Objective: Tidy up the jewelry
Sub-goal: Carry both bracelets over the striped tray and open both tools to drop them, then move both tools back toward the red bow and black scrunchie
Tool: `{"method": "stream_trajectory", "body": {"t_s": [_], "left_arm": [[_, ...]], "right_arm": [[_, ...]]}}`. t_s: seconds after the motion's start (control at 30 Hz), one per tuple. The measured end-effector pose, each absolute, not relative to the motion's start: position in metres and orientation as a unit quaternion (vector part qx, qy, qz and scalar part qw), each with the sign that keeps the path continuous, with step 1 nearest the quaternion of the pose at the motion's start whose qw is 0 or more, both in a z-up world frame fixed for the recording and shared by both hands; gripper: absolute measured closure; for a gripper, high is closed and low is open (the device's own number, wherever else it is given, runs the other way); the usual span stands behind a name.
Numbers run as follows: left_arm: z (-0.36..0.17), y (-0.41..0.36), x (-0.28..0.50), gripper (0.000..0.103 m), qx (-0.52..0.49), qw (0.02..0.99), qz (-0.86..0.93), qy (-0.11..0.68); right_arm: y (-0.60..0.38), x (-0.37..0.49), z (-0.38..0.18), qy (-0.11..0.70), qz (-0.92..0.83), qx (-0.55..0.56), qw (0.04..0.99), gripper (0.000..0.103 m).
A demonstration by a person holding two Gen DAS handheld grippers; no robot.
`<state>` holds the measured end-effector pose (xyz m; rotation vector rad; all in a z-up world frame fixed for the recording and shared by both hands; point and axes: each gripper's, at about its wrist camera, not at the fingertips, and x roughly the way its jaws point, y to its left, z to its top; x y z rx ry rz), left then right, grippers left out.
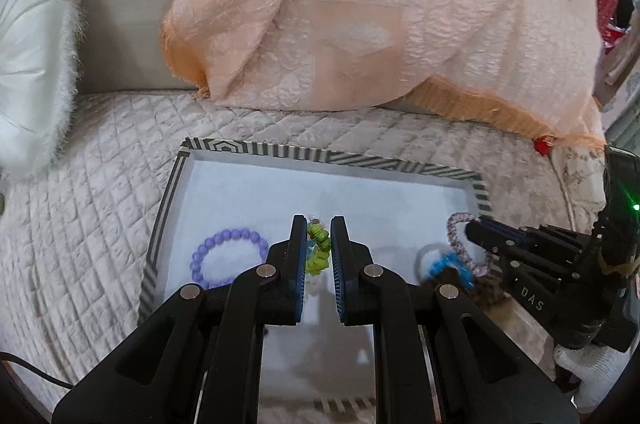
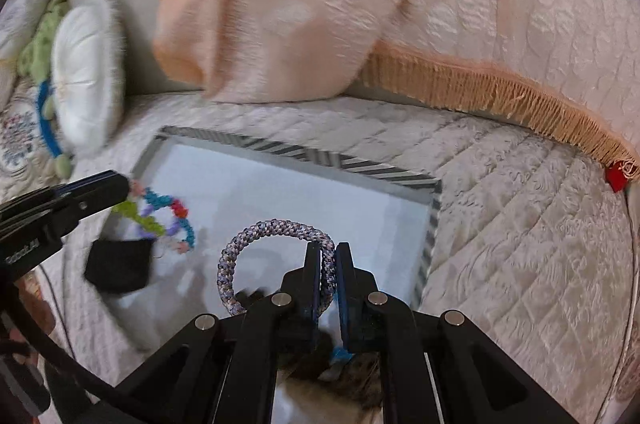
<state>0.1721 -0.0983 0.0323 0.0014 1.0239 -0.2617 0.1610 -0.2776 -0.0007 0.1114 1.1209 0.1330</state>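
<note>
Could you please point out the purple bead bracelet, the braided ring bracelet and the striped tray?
Purple bead bracelet point(image 1: 228, 258), left wrist view, left bead arc.
Braided ring bracelet point(image 2: 276, 224), right wrist view, top of loop.
Striped tray point(image 1: 256, 147), left wrist view, far rim.

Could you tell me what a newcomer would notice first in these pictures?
Probably both grippers over the striped-rim tray on the quilted bed: the left gripper pinches a multicoloured bracelet, the right gripper a braided lilac ring. A purple bead bracelet lies at the tray's left.
</note>
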Motion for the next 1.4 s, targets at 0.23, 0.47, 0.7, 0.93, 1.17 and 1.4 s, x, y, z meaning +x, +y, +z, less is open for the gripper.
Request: {"method": "stream_trajectory", "body": {"t_s": [0.23, 0.47, 0.7, 0.93, 1.17, 1.4], "left_arm": [[-0.006, -0.073, 0.199, 0.092, -0.011, 0.853, -0.082, 0.515], [-0.024, -0.058, 0.203, 0.092, -0.013, 0.850, -0.065, 0.522], [-0.019, -0.053, 0.192, 0.053, -0.021, 0.851, -0.063, 0.521], [-0.008, -0.047, 0.167, 0.051, -0.023, 0.854, -0.057, 0.517], [0.014, -0.041, 0.123, 0.051, -0.009, 0.872, -0.046, 0.487], [0.029, -0.036, 0.079, 0.051, -0.002, 0.883, -0.047, 0.467]], "right_arm": [[-0.277, 0.190, -0.035, 0.552, 0.026, 0.036, 0.833, 0.096], [-0.283, 0.194, -0.042, 0.554, 0.029, 0.075, 0.829, 0.095], [-0.292, 0.169, -0.021, 0.524, 0.053, 0.113, 0.842, 0.070], [-0.288, 0.135, 0.007, 0.514, 0.074, 0.111, 0.848, 0.067], [-0.276, 0.083, 0.039, 0.476, 0.070, 0.106, 0.870, 0.067], [-0.256, 0.035, 0.043, 0.484, 0.069, 0.092, 0.867, 0.067]]}}
